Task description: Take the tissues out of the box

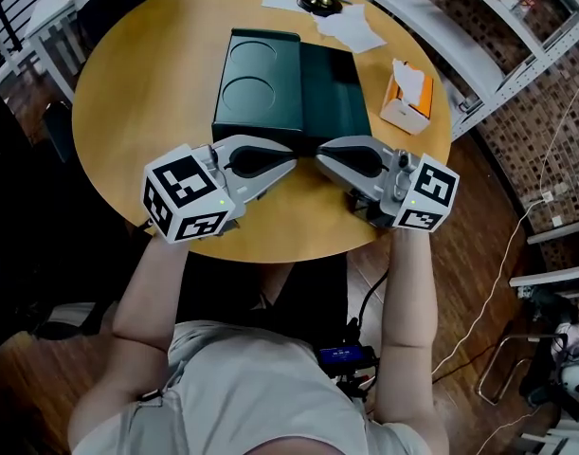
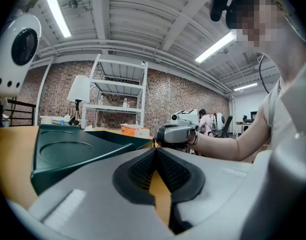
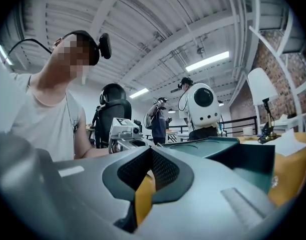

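Sticking up from the orange box (image 1: pixel 406 112) at the right side of the table (image 1: pixel 137 83), the tissue (image 1: pixel 409 76) looks light, soft and easy to tear, best pinched at its raised fold; the left gripper (image 1: pixel 291 163) and the right gripper (image 1: pixel 319 154) have their jaws pressed together, empty.

Orange tissue box (image 1: pixel 406 112), dk green tray (image 1: pixel 289 88), tan table (image 1: pixel 137 93).

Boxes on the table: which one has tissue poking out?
The small orange box, white tissue on top; the large dark green box shows none.
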`<state>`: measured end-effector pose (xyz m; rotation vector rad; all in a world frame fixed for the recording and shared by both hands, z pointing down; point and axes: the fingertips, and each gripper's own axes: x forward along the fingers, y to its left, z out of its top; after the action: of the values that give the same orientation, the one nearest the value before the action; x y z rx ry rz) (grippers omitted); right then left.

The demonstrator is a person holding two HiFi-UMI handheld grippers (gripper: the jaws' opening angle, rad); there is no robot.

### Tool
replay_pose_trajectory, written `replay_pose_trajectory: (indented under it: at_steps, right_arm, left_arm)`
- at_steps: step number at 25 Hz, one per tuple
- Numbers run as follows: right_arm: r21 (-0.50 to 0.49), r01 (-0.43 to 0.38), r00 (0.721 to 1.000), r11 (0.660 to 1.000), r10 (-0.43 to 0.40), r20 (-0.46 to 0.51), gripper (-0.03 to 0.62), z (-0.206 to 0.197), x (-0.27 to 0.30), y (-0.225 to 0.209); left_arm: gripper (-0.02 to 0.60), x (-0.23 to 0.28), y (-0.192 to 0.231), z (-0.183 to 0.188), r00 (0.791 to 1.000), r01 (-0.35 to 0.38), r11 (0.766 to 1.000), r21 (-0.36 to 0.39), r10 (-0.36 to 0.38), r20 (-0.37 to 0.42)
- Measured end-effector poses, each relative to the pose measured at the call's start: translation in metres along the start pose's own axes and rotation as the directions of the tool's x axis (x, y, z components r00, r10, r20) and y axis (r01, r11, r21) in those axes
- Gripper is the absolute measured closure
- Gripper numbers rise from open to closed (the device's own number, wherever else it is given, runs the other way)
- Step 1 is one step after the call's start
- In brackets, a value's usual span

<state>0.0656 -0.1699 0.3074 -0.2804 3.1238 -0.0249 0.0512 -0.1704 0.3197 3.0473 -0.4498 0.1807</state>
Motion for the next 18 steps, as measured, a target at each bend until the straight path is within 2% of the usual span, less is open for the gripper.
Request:
replay_pose_trajectory:
  at_steps: [5, 18]
  right_arm:
    - [0.039, 0.051, 0.991, 0.998, -0.046, -0.126, 0.592, -0.022, 0.007, -0.008]
    - [0.05, 0.026, 0.991, 0.998, -0.019, -0.133, 0.592, -0.023, 0.008, -0.006]
  left_arm:
    - [0.581, 0.0, 0.001, 0.0, 1.0, -0.003, 1.0, -0.001, 0.003, 0.003]
    - [0.581, 0.003, 0.002, 0.001, 1.0, -0.003, 1.0, -0.005, 0.003, 0.002]
